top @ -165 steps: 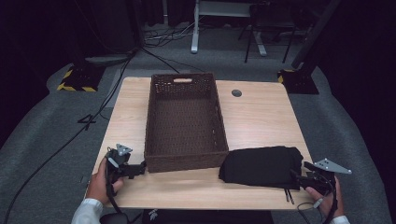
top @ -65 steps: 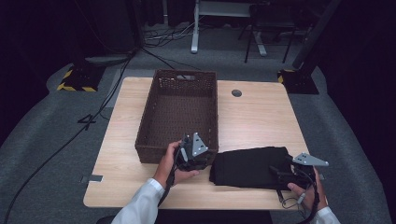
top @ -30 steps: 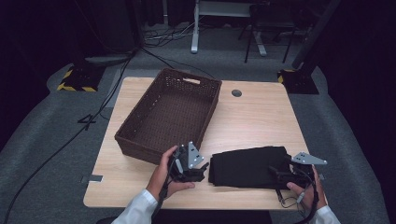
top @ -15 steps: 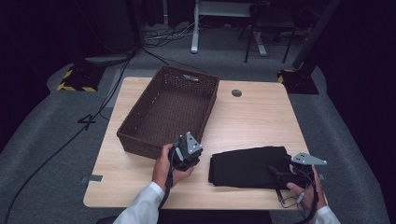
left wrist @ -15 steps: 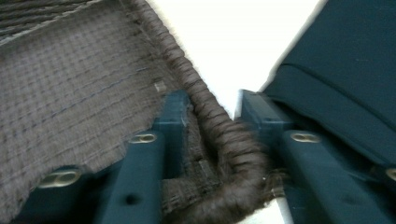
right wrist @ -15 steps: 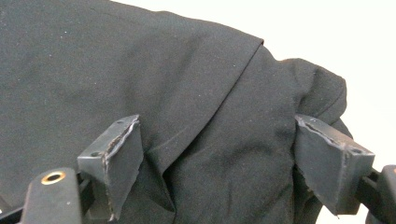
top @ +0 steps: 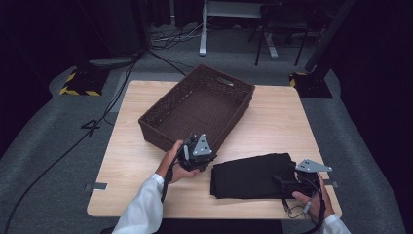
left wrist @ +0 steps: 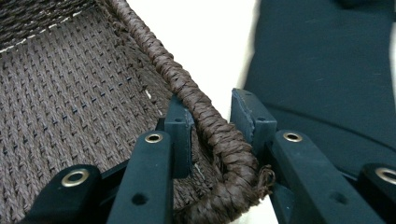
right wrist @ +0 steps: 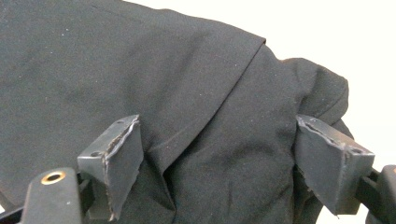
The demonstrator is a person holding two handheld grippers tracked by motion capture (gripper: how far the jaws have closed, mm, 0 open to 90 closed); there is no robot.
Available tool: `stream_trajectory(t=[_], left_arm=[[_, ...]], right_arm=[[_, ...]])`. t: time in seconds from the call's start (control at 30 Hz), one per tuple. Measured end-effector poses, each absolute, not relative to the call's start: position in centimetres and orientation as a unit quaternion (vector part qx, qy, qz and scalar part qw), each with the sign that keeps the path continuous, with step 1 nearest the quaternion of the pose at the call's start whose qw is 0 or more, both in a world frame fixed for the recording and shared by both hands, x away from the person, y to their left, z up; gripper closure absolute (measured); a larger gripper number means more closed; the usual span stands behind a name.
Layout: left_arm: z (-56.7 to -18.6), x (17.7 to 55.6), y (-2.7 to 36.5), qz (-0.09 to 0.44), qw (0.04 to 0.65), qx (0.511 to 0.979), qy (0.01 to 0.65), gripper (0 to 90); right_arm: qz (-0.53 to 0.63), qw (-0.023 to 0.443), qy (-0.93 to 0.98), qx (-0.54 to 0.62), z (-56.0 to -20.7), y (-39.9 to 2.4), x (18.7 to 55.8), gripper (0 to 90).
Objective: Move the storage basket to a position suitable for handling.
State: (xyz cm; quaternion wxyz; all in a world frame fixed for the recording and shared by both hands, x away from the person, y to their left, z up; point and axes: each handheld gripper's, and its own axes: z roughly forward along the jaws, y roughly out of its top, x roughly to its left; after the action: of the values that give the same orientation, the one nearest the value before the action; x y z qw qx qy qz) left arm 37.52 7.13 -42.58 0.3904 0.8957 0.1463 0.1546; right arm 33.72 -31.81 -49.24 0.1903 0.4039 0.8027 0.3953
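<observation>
The left hand-held gripper (top: 198,155) is clamping the near corner of the woven basket (top: 195,105) — in the left gripper view its jaws are standing one inside the wall and one outside, pressing the braided rim (left wrist: 205,121). The basket is lying at the centre of the high view, its long axis running diagonally from lower left to upper right, the gripped corner pointing toward the bottom of the frame.

The folded black cloth (top: 253,175) is lying at lower right on the bench (top: 287,122), just beside the basket's near corner but apart from it, long axis roughly left to right. The right hand-held gripper (top: 285,183) is sitting at the cloth's right end, jaws spread wide, astride the bunched fabric and not pinching it. The right hand is the nearer to the cloth; the basket lies up and left of it.

The right gripper view is showing a fold seam (right wrist: 205,121) crossing between the jaws — detail the high view does not resolve. The high view alone is giving the basket's tilt relative to the cloth.
</observation>
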Motion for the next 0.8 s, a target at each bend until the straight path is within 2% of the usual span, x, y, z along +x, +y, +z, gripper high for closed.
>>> stream_trajectory(t=[0.13, 0.17, 0.2, 0.23, 0.33, 0.4, 0.47, 0.63, 0.7, 0.77, 0.8], left_arm=[[-42.6, 37.2, 7.5, 0.152, 0.4, 0.894, 0.13, 67.9], [-42.6, 37.1, 7.9, 0.164, 0.399, 0.89, 0.146, 57.1], [-42.6, 37.2, 8.5, 0.179, 0.396, 0.885, 0.169, 57.1], [-42.7, 37.4, 9.3, 0.181, 0.397, 0.878, 0.196, 48.1], [-42.7, 37.0, 12.2, 0.21, 0.397, 0.862, 0.234, 46.0], [-42.5, 37.2, 13.9, 0.225, 0.393, 0.852, 0.263, 40.3], [-42.5, 37.7, 15.6, 0.214, 0.4, 0.843, 0.29, 35.4], [-42.2, 37.7, 16.5, 0.182, 0.416, 0.845, 0.281, 32.5], [-41.4, 37.3, 16.4, 0.174, 0.44, 0.84, 0.267, 15.7], [-40.4, 37.0, 16.3, 0.189, 0.448, 0.831, 0.268, 19.8], [-40.0, 36.9, 16.3, 0.202, 0.444, 0.825, 0.285, 18.7]], right_arm=[[0.398, 0.187, 0.805, 0.399, -49.3, -31.5, 33.7, 19.5], [0.398, 0.187, 0.806, 0.397, -49.3, -31.5, 33.6, 19.4], [0.398, 0.187, 0.806, 0.397, -49.3, -31.5, 33.6, 19.4], [0.398, 0.186, 0.805, 0.398, -49.3, -31.5, 33.6, 19.4], [0.399, 0.183, 0.805, 0.398, -49.4, -31.6, 33.6, 19.3], [0.398, 0.183, 0.806, 0.398, -49.4, -31.6, 33.6, 19.3], [0.398, 0.183, 0.806, 0.399, -49.4, -31.6, 33.6, 19.2], [0.399, 0.177, 0.807, 0.399, -49.5, -31.8, 33.6, 19.0], [0.399, 0.177, 0.807, 0.398, -49.5, -31.8, 33.7, 18.9], [0.4, 0.176, 0.807, 0.397, -49.5, -31.8, 33.7, 18.8], [0.4, 0.176, 0.807, 0.397, -49.5, -31.8, 33.7, 18.8]])
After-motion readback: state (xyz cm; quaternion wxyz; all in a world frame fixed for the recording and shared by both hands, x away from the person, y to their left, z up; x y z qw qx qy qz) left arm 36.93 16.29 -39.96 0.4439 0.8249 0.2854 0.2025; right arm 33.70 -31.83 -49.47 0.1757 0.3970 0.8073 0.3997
